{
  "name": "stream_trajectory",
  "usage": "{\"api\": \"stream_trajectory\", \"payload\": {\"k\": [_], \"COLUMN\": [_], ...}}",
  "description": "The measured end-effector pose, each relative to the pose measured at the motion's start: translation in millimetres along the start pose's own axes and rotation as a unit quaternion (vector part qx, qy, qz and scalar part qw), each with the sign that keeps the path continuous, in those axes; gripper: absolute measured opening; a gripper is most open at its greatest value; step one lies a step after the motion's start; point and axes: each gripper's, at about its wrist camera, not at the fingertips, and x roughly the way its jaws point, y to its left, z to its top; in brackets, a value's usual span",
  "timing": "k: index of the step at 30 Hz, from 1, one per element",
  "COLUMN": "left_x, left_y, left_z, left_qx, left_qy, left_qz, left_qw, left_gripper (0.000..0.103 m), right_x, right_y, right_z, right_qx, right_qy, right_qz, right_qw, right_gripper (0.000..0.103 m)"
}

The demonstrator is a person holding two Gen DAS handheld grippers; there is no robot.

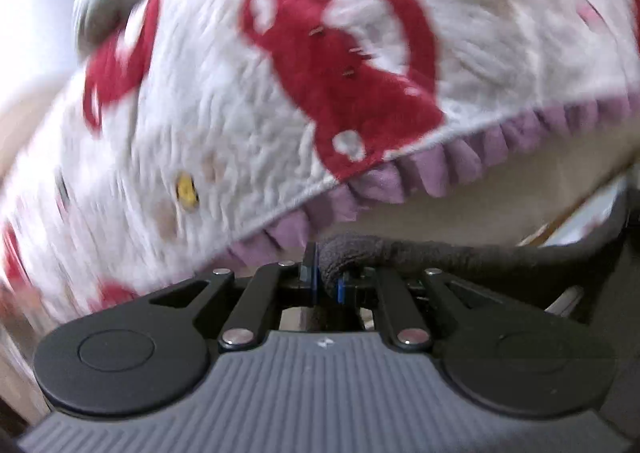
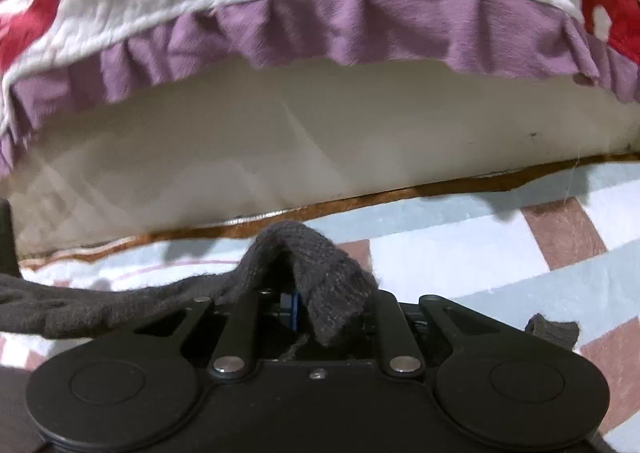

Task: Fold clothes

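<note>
**Both grippers pinching the same dark knit piece**

So the left gripper (image 1: 320, 277) is sitting at the bottom middle of its frame with the jaws pulled together, and they're clamping a rolled edge of the dark grey knit garment (image 1: 360, 257). The fabric is bunching right at the blue pads and trailing off toward the right edge of the frame. Everything above it is getting filled by a white quilted bedspread (image 1: 224, 101) with big red blotchy prints and a purple ruffle (image 1: 400, 177) running along its hem. That view is pretty blurry, so I'm not reading much detail off it. There's a grey lump in the upper left that I can't make out.

Over on the right wrist view, the right gripper (image 2: 298, 307) is also at the bottom middle, jaws nearly together and biting down on a fold of the same dark knit garment (image 2: 320, 273). The cloth is humping up over the fingertips like a little tent, with one flap hanging down toward the camera and the rest stretching out to the left edge of the frame.

Behind it, a cream mattress side (image 2: 320, 141) is taking up the middle of the frame, with the ruffle hanging over the top of it. Lower right, a checked sheet (image 2: 500, 237) in pale blue, white and brown is lying under the garment.
</note>
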Motion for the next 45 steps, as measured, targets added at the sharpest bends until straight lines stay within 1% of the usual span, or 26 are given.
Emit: {"api": "stream_trajectory", "payload": {"k": [3, 5, 7, 9, 11, 13, 15, 16, 17, 18, 19, 20, 21, 22, 23, 24, 26, 27, 29, 31, 33, 35, 38, 41, 44, 45], "left_x": [5.3, -9.5, -24.7, -28.2, -10.3, 16.4, 60.4, 80.4, 102.3, 118.8, 135.1, 145.1, 149.9, 149.8, 140.7, 128.6, 108.7, 98.8, 88.5, 86.9, 90.7, 97.9, 112.0, 129.4, 139.2, 142.1], "left_y": [26.6, 29.7, 29.5, 23.4, 25.7, 39.8, 55.4, 59.9, 59.4, 53.1, 46.5, 37.0, 28.5, 21.0, 13.3, 9.3, -10.0, -19.7, -45.3, -72.5, -100.5, -123.4, -150.8, -172.8, -189.4, -192.8], "left_z": [0.7, -9.8, -21.3, -31.3, -33.3, -30.1, -27.6, -27.0, -26.8, -28.1, -29.5, -32.6, -35.8, -38.5, -42.6, -46.0, -53.1, -56.6, -64.2, -73.5, -82.0, -86.4, -91.1, -94.8, -98.0, -99.7], "left_qx": [-0.066, -0.079, -0.078, -0.056, -0.067, -0.115, -0.166, -0.176, -0.163, -0.136, -0.108, -0.082, -0.069, -0.069, -0.084, -0.099, -0.094, -0.091, -0.065, -0.046, -0.035, -0.028, -0.028, -0.020, -0.005, -0.008], "left_qy": [0.040, 0.051, 0.057, 0.078, 0.094, 0.107, 0.109, 0.106, 0.099, 0.097, 0.095, 0.096, 0.101, 0.106, 0.089, 0.063, 0.047, 0.039, 0.057, 0.084, 0.107, 0.123, 0.145, 0.171, 0.180, 0.180], "left_qz": [-0.033, -0.057, -0.079, -0.083, -0.094, -0.078, -0.043, -0.020, 0.010, 0.039, 0.067, 0.088, 0.094, 0.086, 0.057, 0.015, -0.075, -0.120, -0.200, -0.267, -0.301, -0.311, -0.299, -0.312, -0.300, -0.301], "left_qw": [0.9965, 0.9940, 0.9922, 0.9919, 0.9889, 0.9844, 0.9791, 0.9784, 0.9816, 0.9852, 0.9873, 0.9881, 0.9880, 0.9883, 0.9908, 0.9930, 0.9916, 0.9877, 0.9760, 0.9588, 0.9469, 0.9420, 0.9427, 0.9344, 0.9368, 0.9362], "left_gripper": [0.008, 0.008, 0.008, 0.008, 0.009, 0.010, 0.021, 0.026, 0.034, 0.040, 0.043, 0.046, 0.046, 0.046, 0.046, 0.046, 0.046, 0.047, 0.048, 0.050, 0.053, 0.054, 0.056, 0.060, 0.060, 0.055], "right_x": [-0.1, 1.6, 3.0, 4.4, 7.3, 12.1, 17.6, 19.8, 22.0, 24.1, 24.9, 24.6, 24.0, 23.9, 22.6, 20.5, 13.8, 7.8, -12.9, -31.6, -47.0, -47.1, -36.0, -23.2, -23.2, -23.8], "right_y": [-7.1, -7.2, -5.6, -3.2, -3.0, -2.3, -2.3, -3.2, -4.1, -4.2, -4.6, -5.3, -6.0, -6.1, -7.9, -10.9, -17.8, -22.2, -34.1, -43.1, -55.9, -78.7, -112.2, -124.0, -121.7, -117.3], "right_z": [2.6, 4.4, 5.4, 5.9, 5.2, 1.8, -2.0, -3.0, -4.1, -4.0, -3.3, -2.4, -1.5, 0.3, 3.5, 7.3, 17.0, 24.4, 37.6, 47.7, 41.5, 27.6, 7.5, 2.2, 4.8, 4.4], "right_qx": [0.019, 0.022, 0.021, 0.013, 0.015, 0.013, 0.015, 0.021, 0.026, 0.034, 0.044, 0.050, 0.053, 0.051, 0.049, 0.049, 0.054, 0.061, 0.064, 0.046, 0.019, 0.019, 0.038, 0.050, 0.061, 0.057], "right_qy": [0.000, 0.004, 0.008, 0.009, 0.008, 0.004, 0.004, 0.006, 0.008, 0.012, 0.018, 0.023, 0.028, 0.039, 0.051, 0.060, 0.075, 0.078, 0.076, 0.072, 0.074, 0.094, 0.133, 0.144, 0.133, 0.131], "right_qz": [0.014, 0.024, 0.031, 0.030, 0.028, 0.024, 0.021, 0.022, 0.022, 0.024, 0.023, 0.018, 0.011, -0.007, -0.027, -0.045, -0.068, -0.065, -0.047, -0.033, -0.042, -0.045, -0.047, -0.067, -0.032, -0.021], "right_qw": [1.000, 0.999, 0.999, 0.999, 0.999, 1.000, 1.000, 1.000, 0.999, 0.999, 0.999, 0.998, 0.998, 0.998, 0.997, 0.996, 0.993, 0.993, 0.994, 0.996, 0.996, 0.994, 0.989, 0.986, 0.989, 0.990], "right_gripper": [0.016, 0.016, 0.016, 0.016, 0.016, 0.016, 0.017, 0.017, 0.020, 0.026, 0.030, 0.039, 0.047, 0.048, 0.048, 0.048, 0.048, 0.048, 0.050, 0.061, 0.064, 0.064, 0.064, 0.064, 0.064, 0.067]}}
